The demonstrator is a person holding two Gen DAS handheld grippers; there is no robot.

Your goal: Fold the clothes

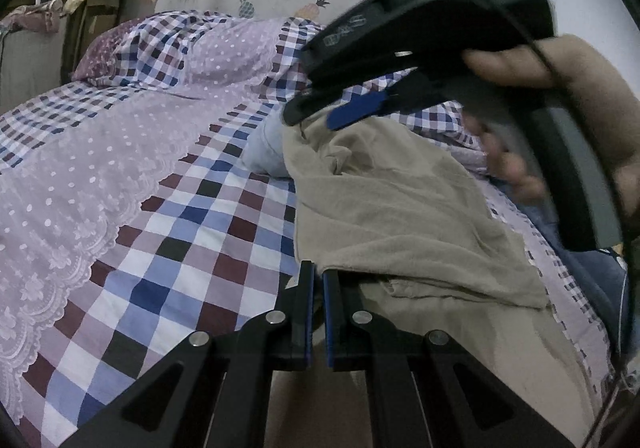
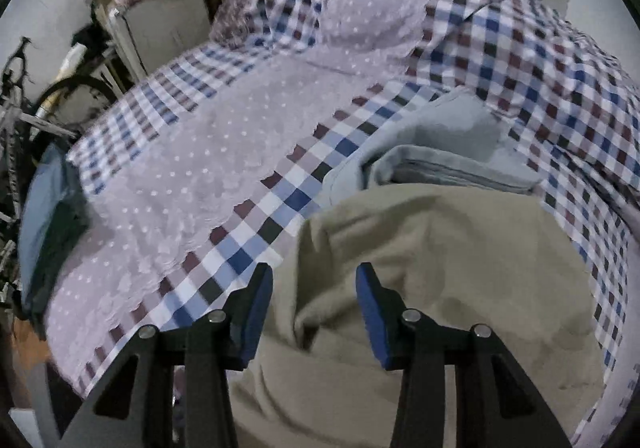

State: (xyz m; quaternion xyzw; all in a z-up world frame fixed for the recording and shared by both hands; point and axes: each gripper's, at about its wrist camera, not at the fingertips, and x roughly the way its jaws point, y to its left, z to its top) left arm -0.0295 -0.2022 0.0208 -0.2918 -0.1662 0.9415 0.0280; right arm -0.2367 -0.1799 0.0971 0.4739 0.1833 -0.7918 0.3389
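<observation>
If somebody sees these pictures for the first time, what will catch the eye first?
Probably the beige garment, lying crumpled on the checked bedcover in the foreground. The left hand-held gripper is nearly shut at its edge, while the right hand-held gripper hangs open above its folds. A folded light blue garment lies just behind it.

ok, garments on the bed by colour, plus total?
Beige garment: 1
Light blue garment: 1
Total: 2

The left gripper is shut on the beige one; the right gripper is open over it.
</observation>
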